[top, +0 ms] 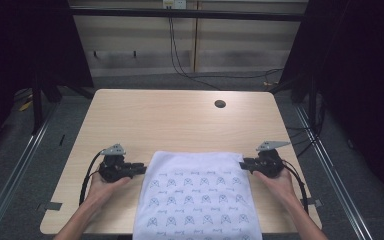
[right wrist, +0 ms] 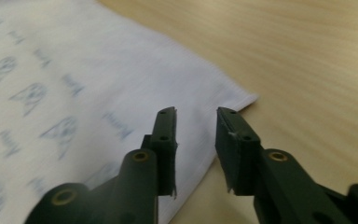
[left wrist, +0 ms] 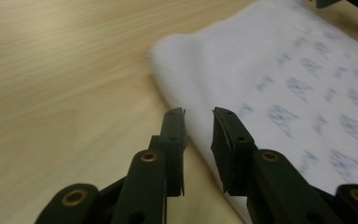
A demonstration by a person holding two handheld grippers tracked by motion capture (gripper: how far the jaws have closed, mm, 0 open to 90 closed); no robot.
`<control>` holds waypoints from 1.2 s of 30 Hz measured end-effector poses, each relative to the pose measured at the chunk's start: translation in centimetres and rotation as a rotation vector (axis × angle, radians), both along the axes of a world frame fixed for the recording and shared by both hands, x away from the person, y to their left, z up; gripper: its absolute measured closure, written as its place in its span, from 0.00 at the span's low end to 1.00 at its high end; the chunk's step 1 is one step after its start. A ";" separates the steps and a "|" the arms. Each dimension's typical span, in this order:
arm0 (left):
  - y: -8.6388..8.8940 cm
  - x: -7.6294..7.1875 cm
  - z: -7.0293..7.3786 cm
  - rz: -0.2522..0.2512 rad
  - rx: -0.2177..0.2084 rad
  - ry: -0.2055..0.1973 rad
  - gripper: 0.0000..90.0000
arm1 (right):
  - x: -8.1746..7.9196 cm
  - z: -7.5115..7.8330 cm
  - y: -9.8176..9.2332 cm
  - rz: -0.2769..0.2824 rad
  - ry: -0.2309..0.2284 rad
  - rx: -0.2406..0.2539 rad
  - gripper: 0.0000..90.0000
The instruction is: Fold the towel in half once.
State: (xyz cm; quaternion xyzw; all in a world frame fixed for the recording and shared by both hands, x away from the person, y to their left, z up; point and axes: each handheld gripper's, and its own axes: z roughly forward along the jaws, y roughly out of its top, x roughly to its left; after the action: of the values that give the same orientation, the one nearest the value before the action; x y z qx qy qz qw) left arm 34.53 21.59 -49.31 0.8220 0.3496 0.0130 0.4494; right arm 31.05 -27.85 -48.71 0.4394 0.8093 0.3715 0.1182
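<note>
A folded white cloth (top: 197, 197) printed with small blue motifs lies at the middle of the counter's (top: 145, 117) near edge, its long axis running from that edge toward the far one. The left gripper (top: 141, 170) sits just off the cloth's far-left corner, the right gripper (top: 244, 164) just off its far-right corner, each pointing inward at it. Both grippers' jaws stand partly open with nothing between them; each hand is equally near its own corner.

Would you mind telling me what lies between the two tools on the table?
The white printed cloth spans the stretch between the left tool and right tool, as the high view shows.
</note>
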 end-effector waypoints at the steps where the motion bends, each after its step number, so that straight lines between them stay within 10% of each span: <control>1: 0.0 0.8 -0.4 0.021 -0.006 0.009 0.82 | 0.8 -0.1 0.0 -0.012 0.002 0.007 0.73; 5: -1.0 2.0 -1.2 0.060 0.037 0.029 0.82 | 2.8 -0.8 0.4 -0.047 -0.009 -0.020 0.67; 16: -5.2 1.5 -1.0 -0.055 0.063 -0.009 0.60 | 2.8 -1.7 0.2 -0.023 -0.016 -0.022 0.64; 27: -7.3 0.9 -1.1 -0.128 0.083 -0.030 0.56 | 2.9 -1.8 0.9 0.011 0.007 0.019 0.98; 31: -7.5 0.8 -0.4 -0.109 0.069 -0.080 0.71 | 2.8 -1.6 1.0 0.017 0.015 0.039 0.99; 36: -7.6 1.4 -0.2 -0.148 0.035 -0.052 0.95 | 2.9 -1.3 0.8 0.014 0.008 0.071 0.99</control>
State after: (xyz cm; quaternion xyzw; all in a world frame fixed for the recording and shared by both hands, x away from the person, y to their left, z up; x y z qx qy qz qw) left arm 35.91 14.00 -49.55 0.8527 0.2757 0.0072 0.4436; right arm 33.92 -27.09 -49.98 0.4392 0.7991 0.3991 0.0966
